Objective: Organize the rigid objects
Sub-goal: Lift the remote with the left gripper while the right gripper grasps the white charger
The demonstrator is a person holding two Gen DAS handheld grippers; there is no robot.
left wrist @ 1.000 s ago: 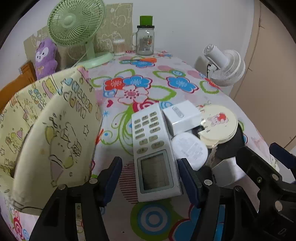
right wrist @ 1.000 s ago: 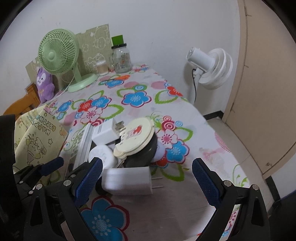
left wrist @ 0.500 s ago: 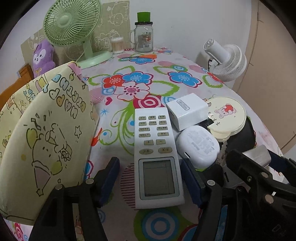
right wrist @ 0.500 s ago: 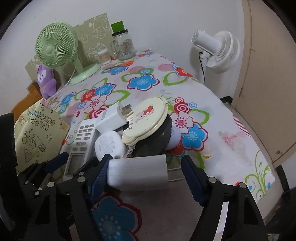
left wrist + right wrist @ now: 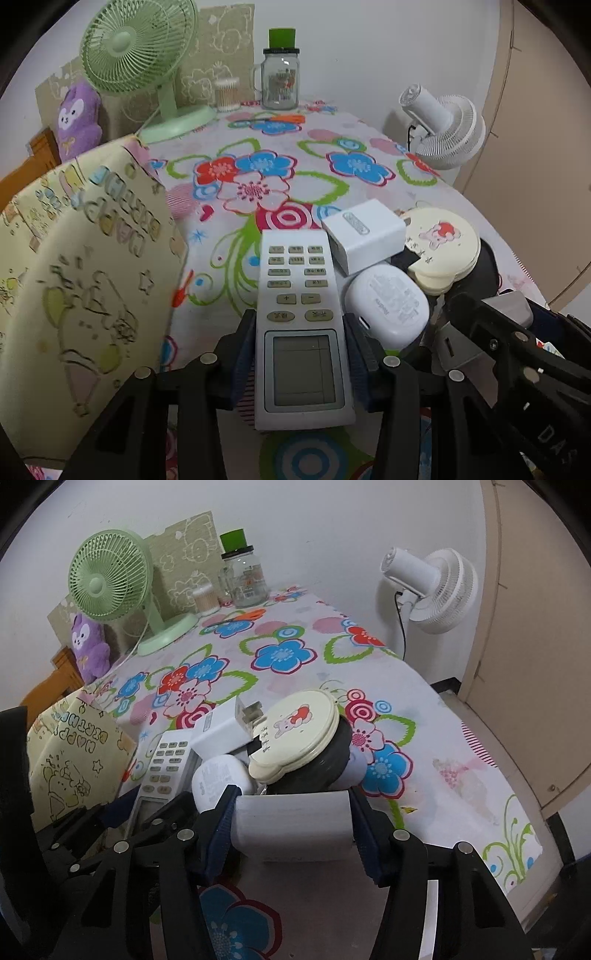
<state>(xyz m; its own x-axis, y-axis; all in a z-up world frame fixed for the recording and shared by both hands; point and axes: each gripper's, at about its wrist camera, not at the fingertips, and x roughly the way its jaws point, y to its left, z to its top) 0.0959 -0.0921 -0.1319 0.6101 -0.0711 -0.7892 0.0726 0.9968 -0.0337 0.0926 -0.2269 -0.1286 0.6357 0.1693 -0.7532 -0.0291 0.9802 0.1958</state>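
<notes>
Left gripper (image 5: 301, 354) clamps the white rectangular remote control (image 5: 301, 325) on the floral tablecloth (image 5: 280, 166); beside it, a yellow paper gift bag (image 5: 85, 280) stands, its contents hidden.

Right gripper (image 5: 293, 825) pinches the white plastic charger block (image 5: 293, 823); a cream round mirror (image 5: 295, 731) and another white adapter (image 5: 221, 731) remain piled, so sorting seems barely begun.
</notes>
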